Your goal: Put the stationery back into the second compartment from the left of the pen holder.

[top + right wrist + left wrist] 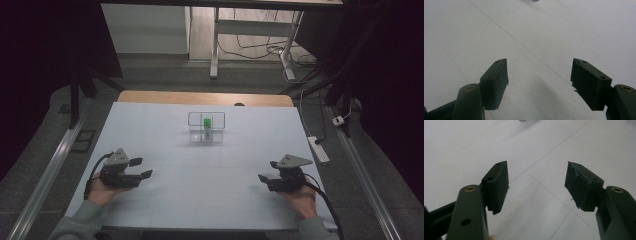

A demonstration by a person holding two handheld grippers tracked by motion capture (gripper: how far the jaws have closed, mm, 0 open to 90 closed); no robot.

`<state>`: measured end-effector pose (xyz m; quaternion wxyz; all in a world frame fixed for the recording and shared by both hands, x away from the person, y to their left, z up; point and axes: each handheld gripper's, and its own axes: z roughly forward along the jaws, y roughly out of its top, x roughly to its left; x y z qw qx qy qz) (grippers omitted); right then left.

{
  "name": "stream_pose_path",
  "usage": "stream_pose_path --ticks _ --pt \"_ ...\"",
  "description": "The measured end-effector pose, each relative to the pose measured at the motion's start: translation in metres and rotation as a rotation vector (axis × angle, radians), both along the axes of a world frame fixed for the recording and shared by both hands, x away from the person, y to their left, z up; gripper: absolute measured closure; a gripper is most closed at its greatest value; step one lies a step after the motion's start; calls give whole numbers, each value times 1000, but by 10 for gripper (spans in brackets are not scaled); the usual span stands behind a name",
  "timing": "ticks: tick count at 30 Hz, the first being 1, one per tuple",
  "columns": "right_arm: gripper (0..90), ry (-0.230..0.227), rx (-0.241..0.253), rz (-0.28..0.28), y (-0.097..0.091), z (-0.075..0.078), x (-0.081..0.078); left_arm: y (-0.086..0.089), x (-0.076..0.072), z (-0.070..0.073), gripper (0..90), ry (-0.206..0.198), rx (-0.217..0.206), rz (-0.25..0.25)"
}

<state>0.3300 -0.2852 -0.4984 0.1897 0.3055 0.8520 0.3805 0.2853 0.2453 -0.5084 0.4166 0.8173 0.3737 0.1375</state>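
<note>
A clear plastic rack (206, 127) stands at the middle of the white table, toward the back, with a green-capped tube (206, 123) upright in it. My left gripper (141, 168) rests low at the front left, held in a hand, jaws apart and pointing right toward the centre. My right gripper (268, 170) sits at the front right, jaws apart and pointing left. In the left gripper view the gripper (537, 185) has only bare table between its pads. The right gripper view shows the same for that gripper (539, 83). Both are well short of the rack.
The white table top (210, 195) has faint seam lines. A wooden edge (200, 97) runs along its back. A power strip (318, 148) and cables lie on the floor to the right, and metal rails flank both sides.
</note>
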Motion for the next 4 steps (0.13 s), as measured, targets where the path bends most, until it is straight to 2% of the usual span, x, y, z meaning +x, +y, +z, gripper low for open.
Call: stream_pose_path --ticks 4 --pt "290 -1 -3 0 0 0 0 0 0 0 349 1 3 -2"
